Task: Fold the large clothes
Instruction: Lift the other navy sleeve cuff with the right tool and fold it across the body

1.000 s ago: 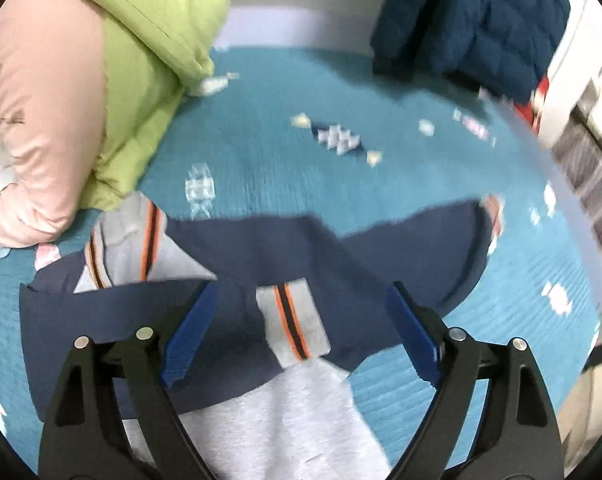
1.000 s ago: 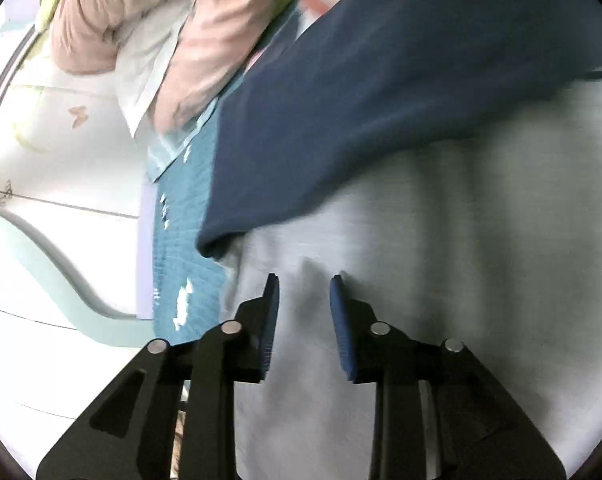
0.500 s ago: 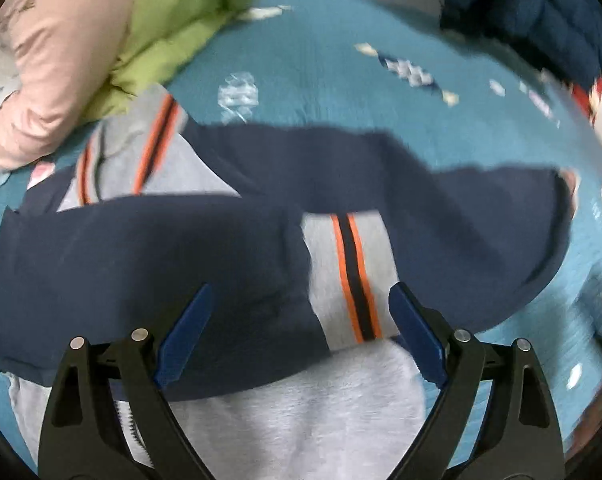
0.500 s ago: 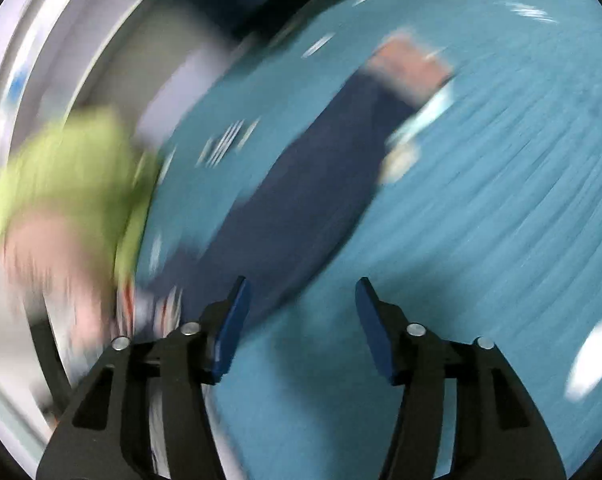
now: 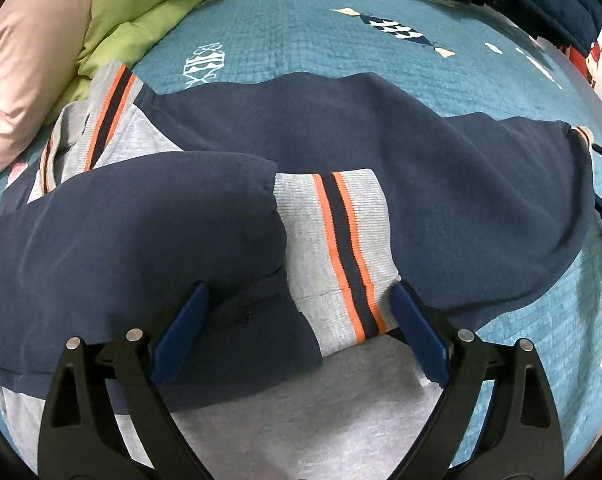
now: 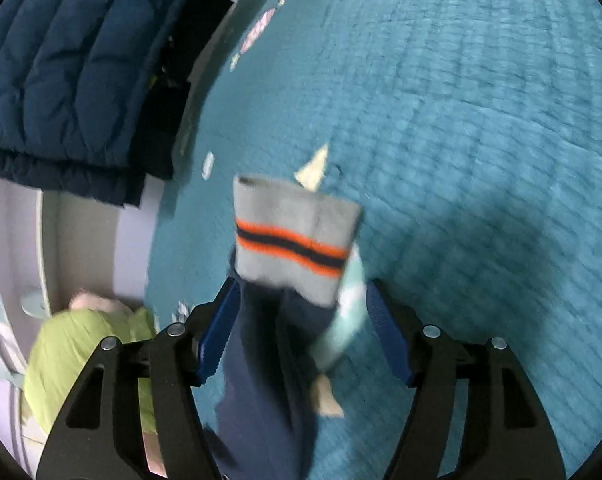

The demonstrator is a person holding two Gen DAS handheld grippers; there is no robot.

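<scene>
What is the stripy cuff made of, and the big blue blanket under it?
The cuff looks like stretchy ribbed knit: fine ridges run across its grey and orange bands. The blanket seems quilted cotton, matte, stitched in little puffy squares.

You've got no readable text, labels, brands or nos. in either view. Closest thing in your left wrist view: white stitched fish motifs on the teal bedspread (image 5: 341, 52), upper centre of frame, pure pattern w/o letters. The sweatshirt (image 5: 381, 152) shows only orange/navy stripes on its grey cuff, no logo or tag. In your right wrist view, a small blue mark sits at far left edge on a white surface, too blurred to read. The navy puffer jacket (image 6: 61, 60), upper left, shows no legible badge.
</scene>
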